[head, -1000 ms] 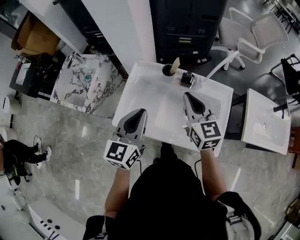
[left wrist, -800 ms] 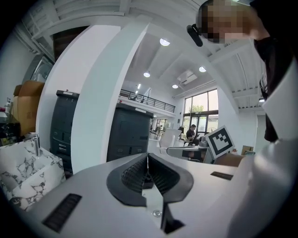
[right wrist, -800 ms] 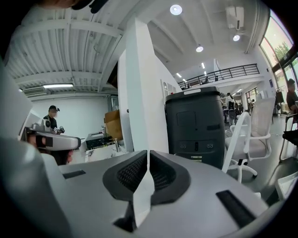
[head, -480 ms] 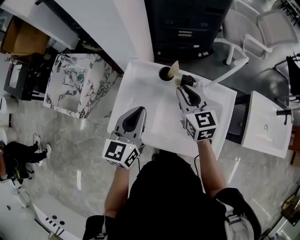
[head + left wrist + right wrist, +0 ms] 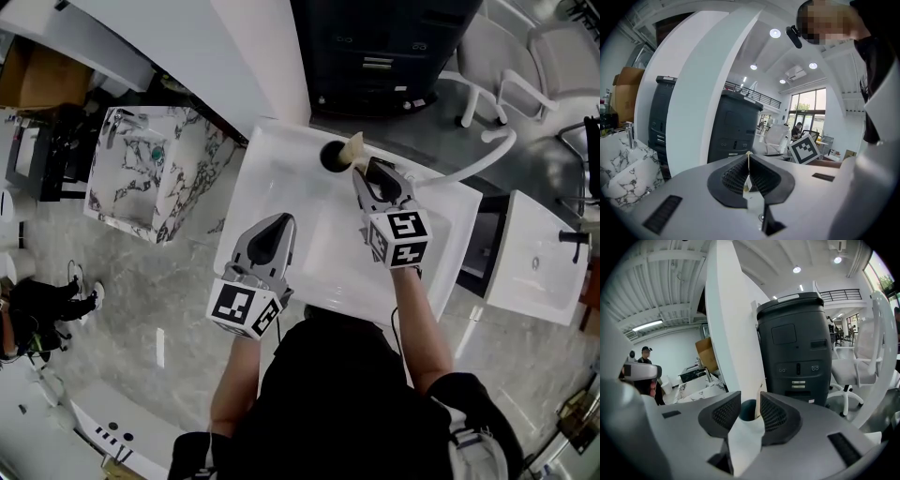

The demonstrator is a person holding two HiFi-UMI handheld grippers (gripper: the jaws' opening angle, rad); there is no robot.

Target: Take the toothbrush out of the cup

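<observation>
Opening empty right tongs (image 5: 364, 171) near cup (image 5: 333, 157)

Right claw (image 5: 368, 172) hides most of the cup (image 5: 748, 409).

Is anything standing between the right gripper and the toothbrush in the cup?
Nothing visible does. The right gripper, whose jaws have just been opening with nothing between them, faces the dark cup and the cream toothbrush leaning out of it.

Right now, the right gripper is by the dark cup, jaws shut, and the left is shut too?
Not quite. The right gripper has just been opening its jaws; they stand apart, empty, by the dark cup, as the right gripper view shows. The left gripper is shut.
</observation>
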